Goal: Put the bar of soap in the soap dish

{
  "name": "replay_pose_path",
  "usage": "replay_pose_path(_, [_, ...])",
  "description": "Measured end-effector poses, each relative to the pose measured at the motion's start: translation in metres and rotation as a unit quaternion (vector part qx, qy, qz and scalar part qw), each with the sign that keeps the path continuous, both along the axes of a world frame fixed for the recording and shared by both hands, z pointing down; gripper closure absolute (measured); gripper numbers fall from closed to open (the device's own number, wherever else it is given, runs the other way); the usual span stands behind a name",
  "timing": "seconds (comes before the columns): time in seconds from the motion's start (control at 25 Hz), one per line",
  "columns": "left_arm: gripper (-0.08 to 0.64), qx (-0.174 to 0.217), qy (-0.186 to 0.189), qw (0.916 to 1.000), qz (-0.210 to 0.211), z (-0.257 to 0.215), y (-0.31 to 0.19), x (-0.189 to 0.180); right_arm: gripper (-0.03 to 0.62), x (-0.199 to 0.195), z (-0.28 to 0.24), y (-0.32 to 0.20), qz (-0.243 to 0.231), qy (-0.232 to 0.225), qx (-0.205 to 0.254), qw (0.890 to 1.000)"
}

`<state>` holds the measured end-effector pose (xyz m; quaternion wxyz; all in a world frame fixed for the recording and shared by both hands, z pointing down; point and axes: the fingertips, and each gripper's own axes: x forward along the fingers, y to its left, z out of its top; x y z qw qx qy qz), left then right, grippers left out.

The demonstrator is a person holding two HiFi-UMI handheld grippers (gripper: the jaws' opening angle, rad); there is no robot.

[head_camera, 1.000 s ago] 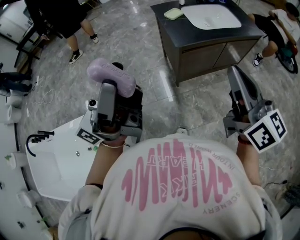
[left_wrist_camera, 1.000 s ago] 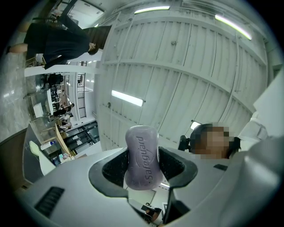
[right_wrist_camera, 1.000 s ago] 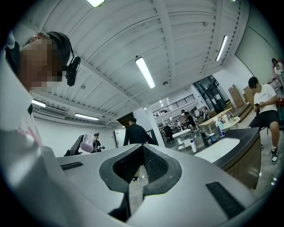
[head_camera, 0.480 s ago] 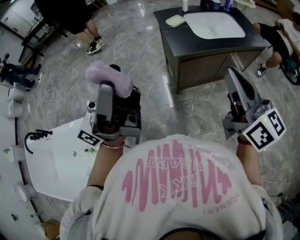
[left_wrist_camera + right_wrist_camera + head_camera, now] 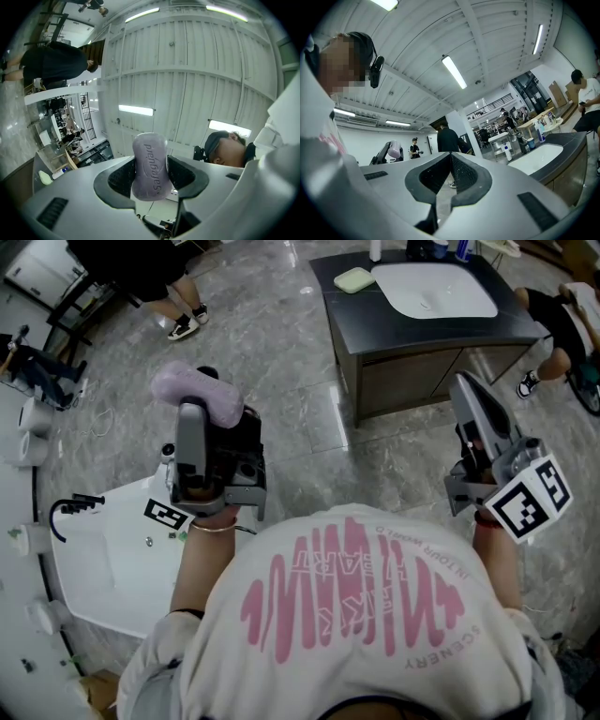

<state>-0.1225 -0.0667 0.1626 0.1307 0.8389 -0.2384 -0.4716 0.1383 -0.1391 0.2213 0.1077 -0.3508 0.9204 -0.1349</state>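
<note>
At far left a white basin [image 5: 112,559] with a black tap [image 5: 70,510] lies on the grey marble floor [image 5: 281,352]. Above it the left tool [image 5: 191,407] points upward, clenched on the lilac bar of soap [image 5: 211,396], which stands on end between its jaws. Well apart across the floor, the pale green soap dish [image 5: 353,279] sits on the dark worktop [image 5: 412,329], just beside the white sink [image 5: 433,289]. The right tool [image 5: 469,390] is clenched on nothing. A seated person [image 5: 562,324] is beyond the cabinet.
</note>
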Motion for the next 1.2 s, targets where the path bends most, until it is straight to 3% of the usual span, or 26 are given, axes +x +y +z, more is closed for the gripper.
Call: replay_pose_path(1.2, [0.347,-0.005,-0.029,0.9995,0.011,-0.011,-0.006,0.020,0.575,0.018,0.017,-0.002,0.004,-0.028,-0.035,0.999])
